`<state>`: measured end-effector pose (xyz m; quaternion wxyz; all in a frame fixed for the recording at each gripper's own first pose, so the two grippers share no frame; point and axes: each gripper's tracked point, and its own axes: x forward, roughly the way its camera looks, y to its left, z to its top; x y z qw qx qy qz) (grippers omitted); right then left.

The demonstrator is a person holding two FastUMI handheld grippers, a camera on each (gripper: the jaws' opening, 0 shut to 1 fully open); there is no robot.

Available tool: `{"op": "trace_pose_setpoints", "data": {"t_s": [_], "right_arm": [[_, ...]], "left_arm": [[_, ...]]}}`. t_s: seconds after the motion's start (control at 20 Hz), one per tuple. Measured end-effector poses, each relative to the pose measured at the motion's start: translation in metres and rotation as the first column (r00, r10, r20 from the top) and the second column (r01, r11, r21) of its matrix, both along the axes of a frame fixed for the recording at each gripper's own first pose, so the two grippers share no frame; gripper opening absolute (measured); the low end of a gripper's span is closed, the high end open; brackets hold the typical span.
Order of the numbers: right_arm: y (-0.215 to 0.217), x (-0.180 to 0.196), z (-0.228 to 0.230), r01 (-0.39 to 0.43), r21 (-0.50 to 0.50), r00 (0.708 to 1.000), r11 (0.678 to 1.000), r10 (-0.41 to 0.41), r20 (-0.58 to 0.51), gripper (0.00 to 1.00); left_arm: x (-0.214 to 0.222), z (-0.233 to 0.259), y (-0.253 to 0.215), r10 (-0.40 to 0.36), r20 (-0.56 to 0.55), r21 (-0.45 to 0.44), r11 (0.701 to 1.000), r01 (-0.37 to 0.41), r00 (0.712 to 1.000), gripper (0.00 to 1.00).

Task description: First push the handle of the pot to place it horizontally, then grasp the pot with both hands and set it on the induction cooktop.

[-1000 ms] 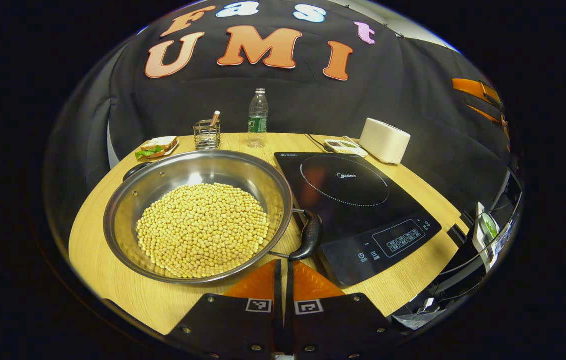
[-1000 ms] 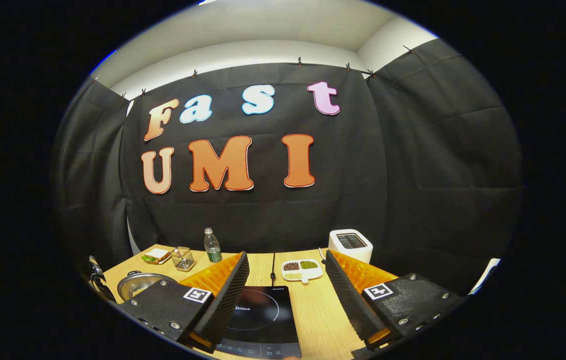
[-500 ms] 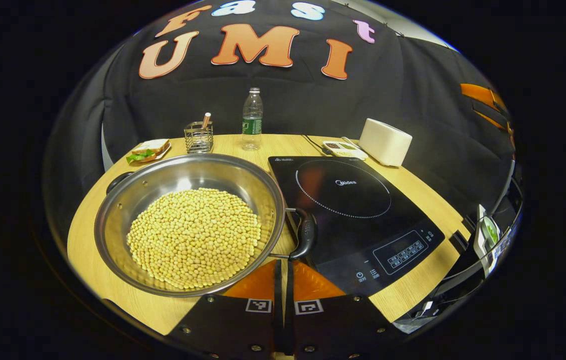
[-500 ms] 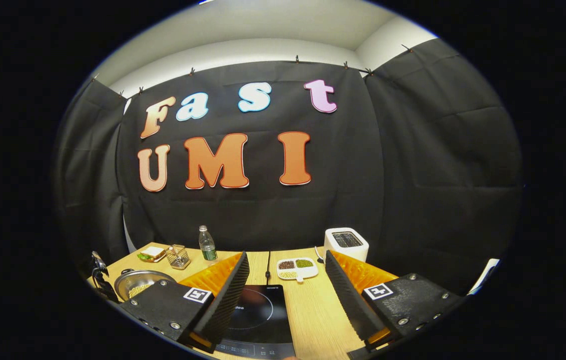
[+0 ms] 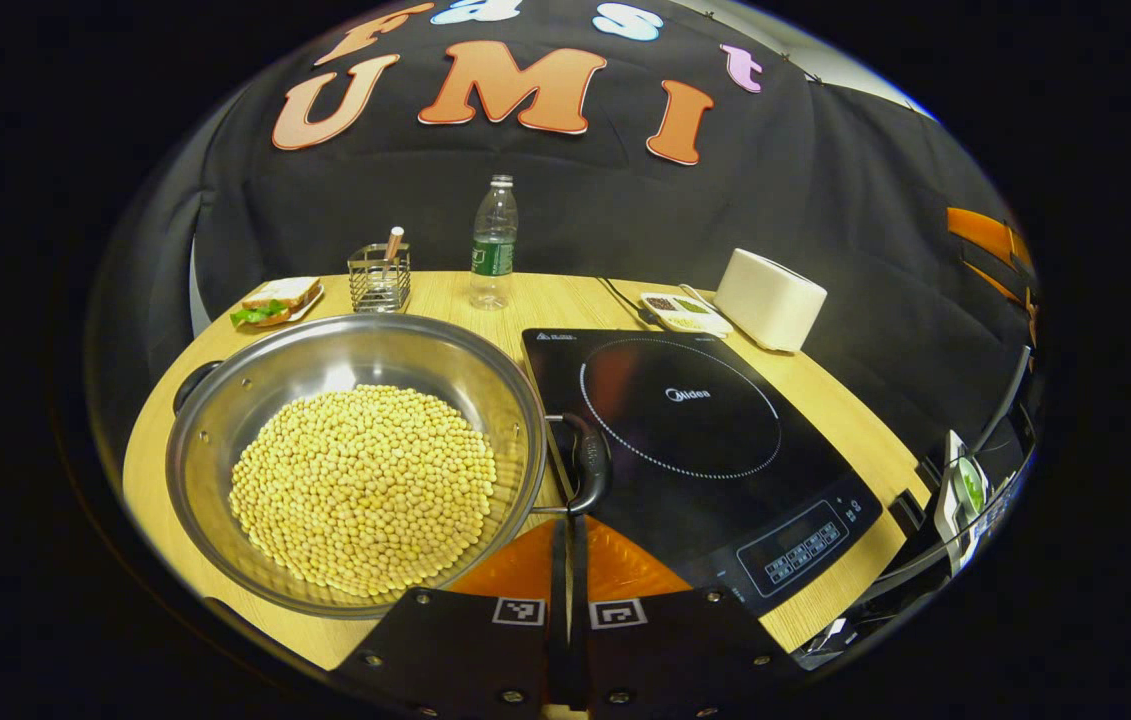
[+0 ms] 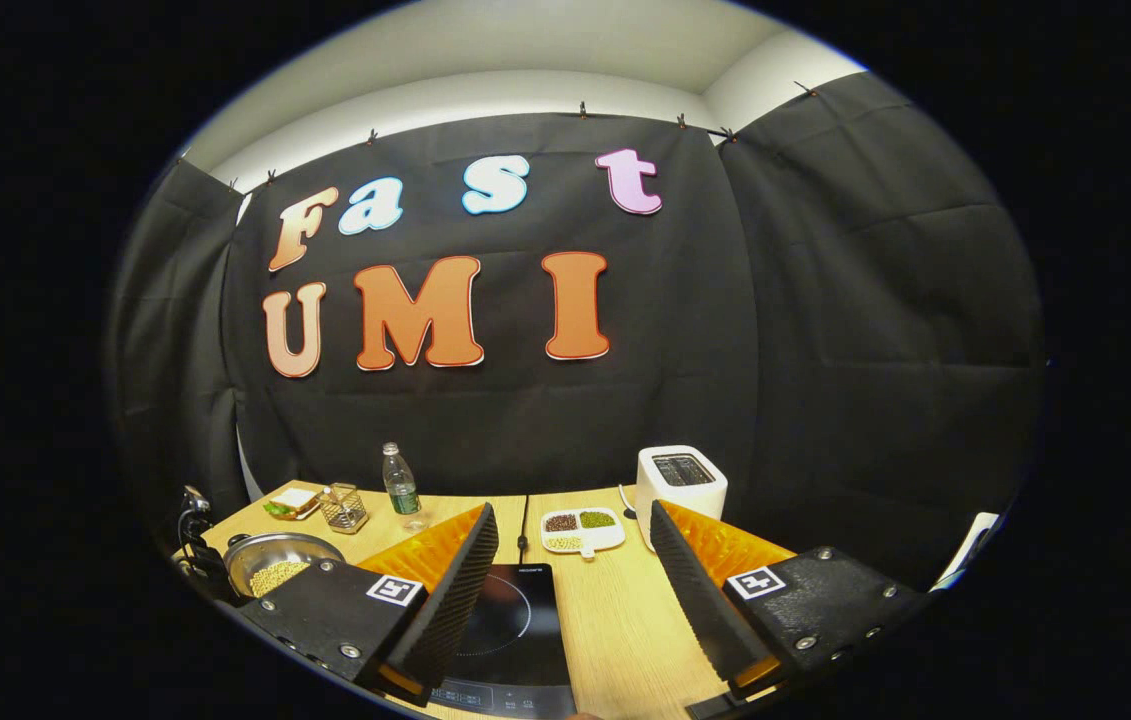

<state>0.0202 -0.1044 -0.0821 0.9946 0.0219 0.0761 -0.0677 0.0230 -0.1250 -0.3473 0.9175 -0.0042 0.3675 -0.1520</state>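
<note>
The pot, a wide steel pan heaped with pale yellow beans, sits on the wooden table in the lower left of the left gripper view, its rim just beside the left edge of the induction cooktop. Its near black handle juts from the rim at centre frame and overlaps the cooktop's edge; a second handle peeks out at the far left rim. The handles lie along a slanting line, which is likely why the push comes first: both grippers need them level across before lifting.

The left gripper sits at the bottom centre, its fingers pressed together with barely a slit between them and holding nothing. Closed like this they make a blunt tip for nudging, and they point straight at the near handle, close under it; whether they touch it I cannot tell.

In the right gripper view, the right gripper has its fingers spread wide and empty, above the cooktop at bottom centre, well apart from the pot at lower left, seemingly waiting for the two-handed grasp.

Behind stand a water bottle, a wire holder, a sandwich, a divided dish and a white toaster.
</note>
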Motion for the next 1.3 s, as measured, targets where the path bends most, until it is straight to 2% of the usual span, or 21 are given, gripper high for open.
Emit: {"op": "trace_pose_setpoints", "data": {"t_s": [0.15, 0.2, 0.4, 0.65, 1.3], "right_arm": [[-0.003, 0.004, -0.007, 0.003, 0.01, 1.0, 1.0, -0.003, -0.013, 1.0], [-0.005, 0.004, -0.01, 0.005, 0.011, 1.0, 1.0, -0.004, -0.017, 0.95], [-0.006, 0.009, -0.017, 0.004, 0.015, 1.0, 1.0, -0.003, -0.03, 0.95], [-0.011, 0.013, -0.022, 0.01, 0.014, 0.999, 1.0, -0.009, -0.038, 0.95], [-0.013, 0.018, -0.033, 0.028, 0.012, 0.998, 1.0, -0.027, -0.058, 0.95]], "left_arm": [[0.009, -0.001, -0.003, 0.006, -0.006, 0.004, 1.0, -0.006, 1.0, 0.02], [0.012, -0.003, -0.004, 0.007, -0.007, 0.007, 1.0, -0.007, 1.0, 0.04], [0.022, -0.006, -0.008, 0.019, -0.007, 0.008, 1.0, -0.019, 1.0, 0.02], [0.029, -0.008, -0.01, 0.026, -0.008, 0.008, 1.0, -0.026, 1.0, 0.04], [0.048, -0.013, -0.018, 0.004, -0.003, 0.031, 1.0, -0.003, 1.0, 0.02]]}}
